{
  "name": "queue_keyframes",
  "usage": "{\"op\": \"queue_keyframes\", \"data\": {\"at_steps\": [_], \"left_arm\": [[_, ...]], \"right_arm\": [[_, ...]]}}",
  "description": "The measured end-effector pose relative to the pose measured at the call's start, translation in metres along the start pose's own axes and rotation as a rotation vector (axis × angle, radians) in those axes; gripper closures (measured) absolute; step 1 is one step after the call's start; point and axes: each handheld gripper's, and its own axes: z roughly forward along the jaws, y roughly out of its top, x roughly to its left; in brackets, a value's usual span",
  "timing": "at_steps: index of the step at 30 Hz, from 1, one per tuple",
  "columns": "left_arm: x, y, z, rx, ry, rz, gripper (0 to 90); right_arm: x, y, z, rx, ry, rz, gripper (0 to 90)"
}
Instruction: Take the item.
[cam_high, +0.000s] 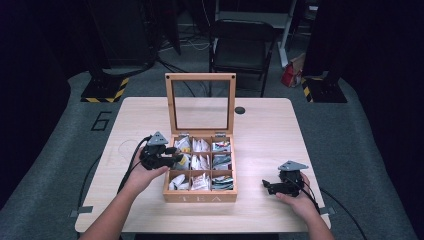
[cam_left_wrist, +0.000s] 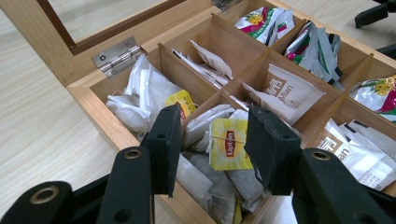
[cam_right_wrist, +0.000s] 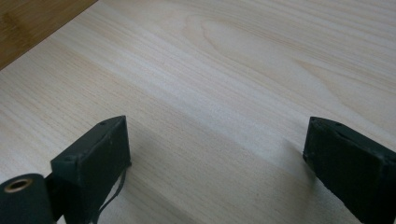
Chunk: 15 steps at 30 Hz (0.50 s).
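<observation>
Half-spread left gripper (cam_left_wrist: 212, 140) jaws flank a square yellow Lipton tag (cam_left_wrist: 227, 143), untouched.

Pale honey-coloured wooden tea box (cam_left_wrist: 100, 109), white lettering on front. Yellow paper tea-bag tag (cam_left_wrist: 229, 144) bearing red logo; white paper sachets (cam_left_wrist: 285, 93) printed brown. Light-grained wooden table (cam_right_wrist: 243, 70); matt black gripper pads (cam_left_wrist: 271, 147).

Tea bags (cam_left_wrist: 229, 144) in box (cam_high: 200, 196) — on table (cam_high: 265, 130)

Black gripper (cam_high: 176, 156), grey triangular plate
</observation>
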Motion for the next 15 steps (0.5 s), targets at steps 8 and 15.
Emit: {"op": "queue_keyframes", "data": {"at_steps": [8, 15], "left_arm": [[-0.0015, 0.0002, 0.0058, 0.002, -0.008, -0.002, 56.5], [-0.0031, 0.0003, 0.0090, 0.016, -0.029, 0.012, 57.4]], "right_arm": [[0.0000, 0.0000, 0.0000, -0.001, -0.001, 0.000, 6.6], [0.0000, -0.0001, 0.0001, -0.002, -0.001, 0.000, 6.6]]}}
